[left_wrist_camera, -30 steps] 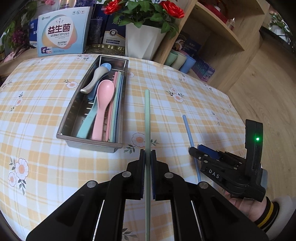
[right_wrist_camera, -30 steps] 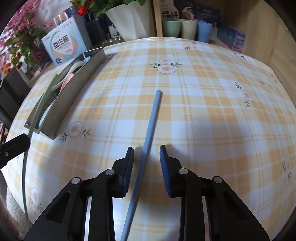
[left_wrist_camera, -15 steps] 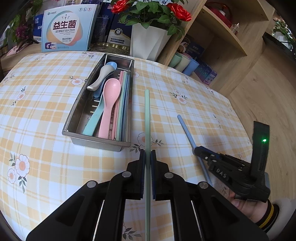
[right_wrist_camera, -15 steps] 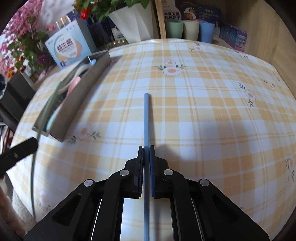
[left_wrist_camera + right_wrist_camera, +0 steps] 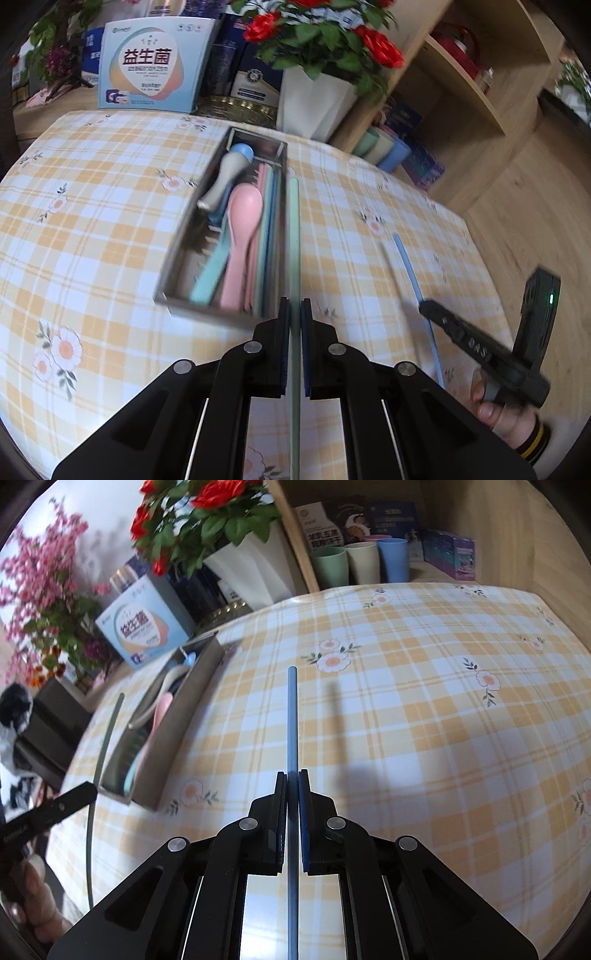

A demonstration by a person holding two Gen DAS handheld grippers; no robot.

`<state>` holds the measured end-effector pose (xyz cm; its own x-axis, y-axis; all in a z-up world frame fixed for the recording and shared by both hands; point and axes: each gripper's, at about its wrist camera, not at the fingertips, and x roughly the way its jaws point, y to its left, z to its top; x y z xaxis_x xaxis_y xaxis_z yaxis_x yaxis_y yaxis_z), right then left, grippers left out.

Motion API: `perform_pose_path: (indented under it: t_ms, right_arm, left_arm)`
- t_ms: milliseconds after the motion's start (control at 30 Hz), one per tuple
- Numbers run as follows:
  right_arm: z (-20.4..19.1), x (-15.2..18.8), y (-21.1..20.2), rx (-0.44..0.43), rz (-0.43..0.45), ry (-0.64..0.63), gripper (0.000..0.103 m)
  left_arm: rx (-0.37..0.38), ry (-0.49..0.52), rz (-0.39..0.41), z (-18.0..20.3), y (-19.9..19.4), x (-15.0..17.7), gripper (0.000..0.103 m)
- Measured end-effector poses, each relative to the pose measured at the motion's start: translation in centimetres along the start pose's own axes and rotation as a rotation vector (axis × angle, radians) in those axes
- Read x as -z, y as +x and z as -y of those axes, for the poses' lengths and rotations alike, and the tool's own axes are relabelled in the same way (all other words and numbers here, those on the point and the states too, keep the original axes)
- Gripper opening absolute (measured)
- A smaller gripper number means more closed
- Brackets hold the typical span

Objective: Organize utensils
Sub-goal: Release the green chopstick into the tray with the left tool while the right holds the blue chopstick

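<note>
My left gripper (image 5: 294, 314) is shut on a pale green chopstick (image 5: 294, 236), which hangs above the cloth just right of the steel utensil tray (image 5: 173, 254). The tray holds a pink spoon (image 5: 242, 229), a grey spoon (image 5: 221, 181), a blue spoon and several chopsticks. My right gripper (image 5: 292, 786) is shut on a blue chopstick (image 5: 291, 716), lifted off the table with its shadow falling to the right. In the left wrist view the right gripper (image 5: 424, 308) and the blue chopstick (image 5: 410, 266) show at the right. The green chopstick (image 5: 105, 738) also shows in the right wrist view.
The table (image 5: 92, 229) wears a yellow plaid cloth with flowers. Behind the tray stand a white planter with red roses (image 5: 314, 99), a light blue box (image 5: 155, 62) and a gold dish. A wooden shelf (image 5: 480, 524) at the right holds cups (image 5: 364, 566) and boxes.
My right gripper shut on the blue chopstick and raised it off the cloth. My left gripper carried the green chopstick up and closer alongside the tray.
</note>
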<state>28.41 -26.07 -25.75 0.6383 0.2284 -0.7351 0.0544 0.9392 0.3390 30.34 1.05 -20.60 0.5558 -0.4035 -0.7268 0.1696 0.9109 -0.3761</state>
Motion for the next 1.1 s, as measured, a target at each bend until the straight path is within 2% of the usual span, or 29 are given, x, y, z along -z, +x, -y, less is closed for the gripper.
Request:
perform_pose_path:
  t_ms: [233, 467, 700, 967, 1100]
  right_arm:
    - [1.1, -0.9, -0.5, -0.028, 0.040, 0.037, 0.006]
    - [2.9, -1.4, -0.7, -0.024, 0.054, 0.079, 0.006]
    - [4.4, -1.9, -0.6, -0.009, 0.063, 0.111, 0.006]
    - [4.9, -2.0, -0.4, -0.008, 0.056, 0.118, 0.006]
    - [4.9, -2.0, -0.6, -0.011, 0.058, 0.117, 0.006]
  left_arm:
    - [-0.007, 0.004, 0.000, -0.8, 1.9, -5.9, 0.006]
    - [-0.009, 0.034, -0.045, -0.6, 6.5, -10.2, 0.006]
    - [-0.053, 0.074, -0.106, -0.5, 10.4, -11.0, 0.006]
    - [-0.081, 0.080, -0.159, -1.2, 12.5, -10.8, 0.006]
    - [-0.063, 0.092, -0.168, -1.2, 12.7, -11.0, 0.006]
